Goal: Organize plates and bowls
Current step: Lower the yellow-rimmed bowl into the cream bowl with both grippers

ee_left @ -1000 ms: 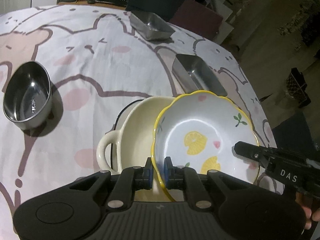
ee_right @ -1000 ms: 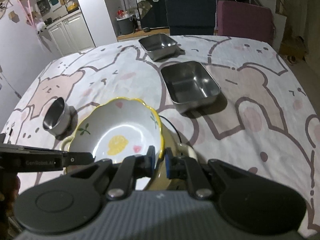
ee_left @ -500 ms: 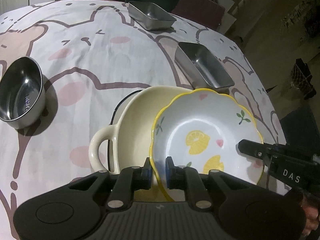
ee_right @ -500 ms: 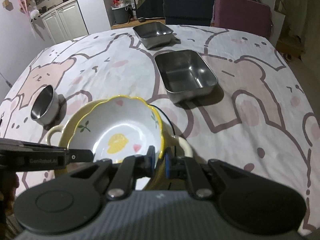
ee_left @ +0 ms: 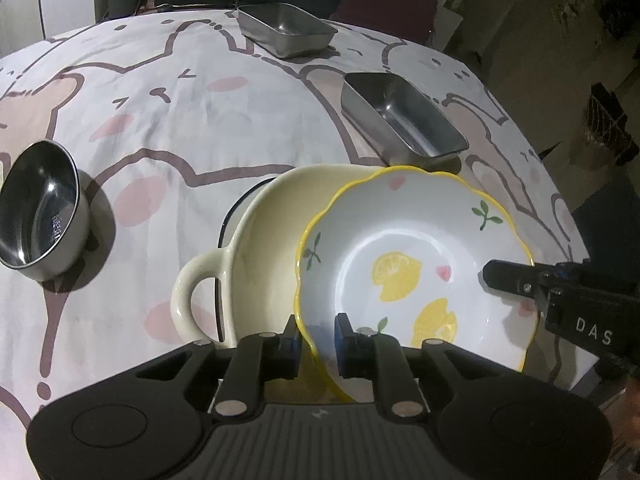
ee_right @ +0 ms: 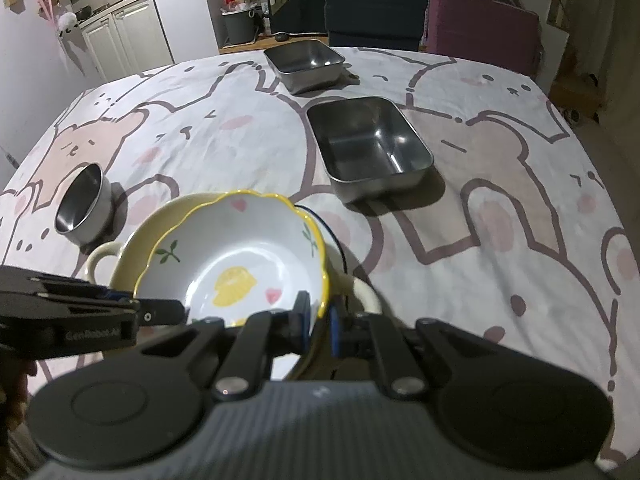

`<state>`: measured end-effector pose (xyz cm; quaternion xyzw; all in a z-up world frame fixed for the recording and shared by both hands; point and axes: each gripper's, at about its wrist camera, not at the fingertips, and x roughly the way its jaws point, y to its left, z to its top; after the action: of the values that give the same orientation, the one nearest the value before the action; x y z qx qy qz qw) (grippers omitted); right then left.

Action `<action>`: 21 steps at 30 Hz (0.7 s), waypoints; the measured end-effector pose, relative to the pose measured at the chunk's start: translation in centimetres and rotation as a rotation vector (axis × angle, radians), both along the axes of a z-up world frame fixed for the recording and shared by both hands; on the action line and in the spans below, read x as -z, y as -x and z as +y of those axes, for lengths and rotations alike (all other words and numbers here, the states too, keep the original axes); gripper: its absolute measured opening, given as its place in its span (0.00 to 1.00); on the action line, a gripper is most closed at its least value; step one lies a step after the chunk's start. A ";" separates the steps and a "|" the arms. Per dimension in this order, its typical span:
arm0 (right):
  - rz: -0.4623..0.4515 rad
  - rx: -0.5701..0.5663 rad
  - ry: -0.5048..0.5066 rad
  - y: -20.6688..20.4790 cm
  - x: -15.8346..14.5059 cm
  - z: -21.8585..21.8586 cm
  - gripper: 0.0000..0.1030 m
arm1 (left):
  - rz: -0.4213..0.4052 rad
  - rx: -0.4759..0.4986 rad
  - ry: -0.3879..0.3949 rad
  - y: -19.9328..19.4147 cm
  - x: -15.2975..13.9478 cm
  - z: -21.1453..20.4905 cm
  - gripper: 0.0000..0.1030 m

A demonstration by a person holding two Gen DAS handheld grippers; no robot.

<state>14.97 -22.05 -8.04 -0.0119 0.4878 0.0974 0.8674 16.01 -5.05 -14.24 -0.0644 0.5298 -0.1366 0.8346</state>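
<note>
Landmark: cream ceramic casserole dish with loop handles point(ee_left: 260, 240), sitting on the cartoon-bear patterned tablecloth point(ee_left: 168, 92).
Round bowl: small polished stainless steel bowl point(ee_left: 38, 216) stands upright on the cloth, well apart to the left of the cream dish; nothing inside it.
Cream dish: glossy, smooth, oval; one loop handle points left in the left wrist view, the other shows at the right in the right wrist view, so its long axis runs left to right. A thin dark rim of another item shows beneath it; what that is cannot be told.
Lemon bowl: white glazed ceramic bowl with wavy yellow rim and painted lemons, leaves and hearts point(ee_left: 416, 268) sits inside the cream dish, mouth up, tipped and shifted toward the dish's right side.
Left gripper: black left gripper point(ee_left: 318, 340) straddles the lemon bowl's near-left rim; its jaws have just been opening, and the blue pads stand slightly apart from the rim, no longer pressing it.
Right gripper: black right gripper point(ee_right: 318, 316) is clamped on the opposite rim of the lemon bowl, one pad inside and one outside.
Near tray: rectangular brushed stainless steel tray with rounded corners point(ee_right: 370, 148) rests behind and to the right of the cream dish, empty, long axis running away from it.
Far tray: a second, smaller steel tray point(ee_right: 306, 64) lies further behind the cream dish, empty.
</note>
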 end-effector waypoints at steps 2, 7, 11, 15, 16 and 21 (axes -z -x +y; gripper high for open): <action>0.002 -0.004 0.002 0.0 0.1 0.1 0.12 | -0.004 0.008 -0.009 0.0 0.0 -0.1 0.19; -0.003 -0.009 0.015 -0.1 0.1 0.2 0.11 | -0.002 0.013 -0.015 0.0 -0.1 -0.1 0.20; -0.005 -0.012 0.016 -0.1 0.1 0.2 0.11 | 0.002 0.014 -0.013 0.0 -0.2 0.0 0.20; -0.006 -0.012 0.015 -0.2 0.2 0.2 0.10 | -0.011 0.008 -0.008 0.2 -0.7 0.2 0.20; -0.007 -0.012 0.015 -0.2 0.2 0.2 0.10 | -0.016 0.006 -0.007 0.2 -0.8 0.3 0.20; -0.009 -0.015 0.013 -0.3 0.2 0.3 0.09 | -0.041 -0.004 0.002 0.5 -1.6 0.7 0.21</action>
<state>15.26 -21.78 -8.26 -0.0217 0.4844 0.1007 0.8688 15.53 -4.32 -12.64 -0.0634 0.5122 -0.1367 0.8455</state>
